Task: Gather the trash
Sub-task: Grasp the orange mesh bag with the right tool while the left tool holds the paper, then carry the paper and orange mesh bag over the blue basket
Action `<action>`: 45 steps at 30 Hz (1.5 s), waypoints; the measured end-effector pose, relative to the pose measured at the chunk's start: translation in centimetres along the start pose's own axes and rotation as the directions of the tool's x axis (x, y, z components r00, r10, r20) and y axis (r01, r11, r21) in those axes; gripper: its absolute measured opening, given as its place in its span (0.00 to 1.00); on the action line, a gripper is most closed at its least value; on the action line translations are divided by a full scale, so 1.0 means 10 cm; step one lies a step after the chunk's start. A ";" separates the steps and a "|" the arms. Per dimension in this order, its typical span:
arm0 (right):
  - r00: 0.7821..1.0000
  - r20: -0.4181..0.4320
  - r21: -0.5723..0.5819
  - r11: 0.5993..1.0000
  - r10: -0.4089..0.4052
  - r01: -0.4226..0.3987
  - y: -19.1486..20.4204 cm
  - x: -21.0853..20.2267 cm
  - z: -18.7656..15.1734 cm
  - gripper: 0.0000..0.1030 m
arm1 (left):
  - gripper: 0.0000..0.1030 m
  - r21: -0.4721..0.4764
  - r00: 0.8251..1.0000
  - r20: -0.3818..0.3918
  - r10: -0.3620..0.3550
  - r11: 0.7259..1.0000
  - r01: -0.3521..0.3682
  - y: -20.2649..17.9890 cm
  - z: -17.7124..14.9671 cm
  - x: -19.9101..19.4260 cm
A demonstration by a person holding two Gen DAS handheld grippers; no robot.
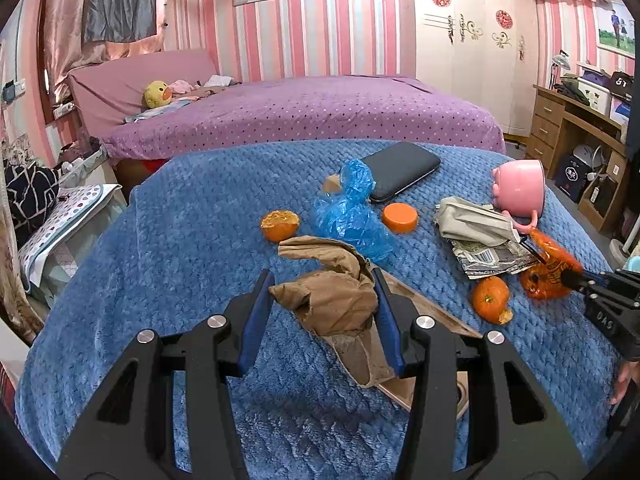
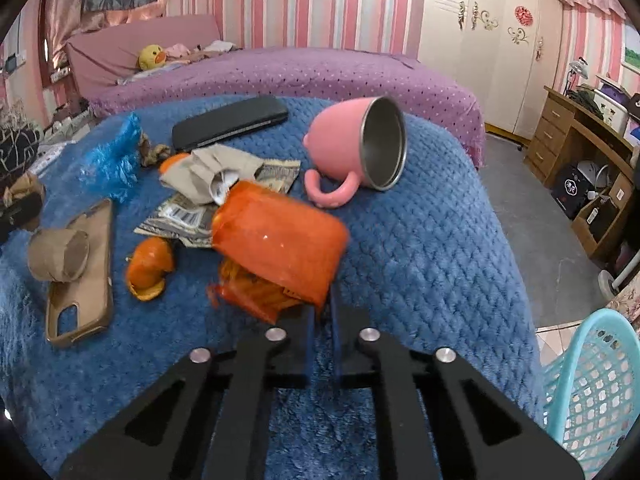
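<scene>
My left gripper (image 1: 320, 292) is shut on a crumpled brown paper (image 1: 336, 300) and holds it over the blue blanket (image 1: 192, 240). My right gripper (image 2: 322, 300) is shut on an orange plastic wrapper (image 2: 280, 244), lifted just above the blanket; the wrapper also shows in the left wrist view (image 1: 548, 276). Loose trash lies on the blanket: a blue plastic bag (image 1: 348, 216), orange peels (image 1: 280, 225) (image 1: 491, 300), a grey tissue (image 1: 472, 220) on a printed wrapper (image 1: 492, 258). A teal basket (image 2: 592, 380) stands at the lower right.
A pink mug (image 2: 360, 148) lies on its side. A black phone (image 2: 230, 122), a tan phone case (image 2: 80, 272) with a paper roll (image 2: 58, 254) on it, and an orange lid (image 1: 400, 217) also lie there. A purple bed (image 1: 312, 112) is behind; a wooden desk (image 2: 576, 148) stands right.
</scene>
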State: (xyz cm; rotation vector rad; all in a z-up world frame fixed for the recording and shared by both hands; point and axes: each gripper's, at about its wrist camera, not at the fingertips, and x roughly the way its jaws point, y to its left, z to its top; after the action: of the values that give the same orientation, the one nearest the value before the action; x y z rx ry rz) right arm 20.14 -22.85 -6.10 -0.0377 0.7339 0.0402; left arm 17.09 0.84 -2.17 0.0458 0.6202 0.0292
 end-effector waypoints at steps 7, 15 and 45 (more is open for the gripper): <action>0.997 0.065 0.020 0.999 -0.032 0.030 -0.14 -0.17 0.03 0.04 | 0.46 -0.026 1.000 0.006 0.006 1.000 -0.006 0.00 0.00 0.00; 0.994 0.097 0.037 0.998 -0.049 0.045 -0.31 -0.30 0.00 0.04 | 0.46 -0.020 1.000 0.006 -0.004 1.000 0.004 -0.07 -0.01 0.00; 0.993 0.116 0.014 0.999 -0.034 0.033 -0.45 -0.44 -0.07 0.02 | 0.46 0.004 1.000 0.021 -0.007 1.000 0.006 -0.23 -0.05 -0.10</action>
State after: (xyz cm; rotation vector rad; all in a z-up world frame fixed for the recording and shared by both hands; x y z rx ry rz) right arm 16.60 -27.52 -3.58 -0.0361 0.6165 0.0062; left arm 16.01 -1.46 -2.17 0.0481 0.5990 0.0211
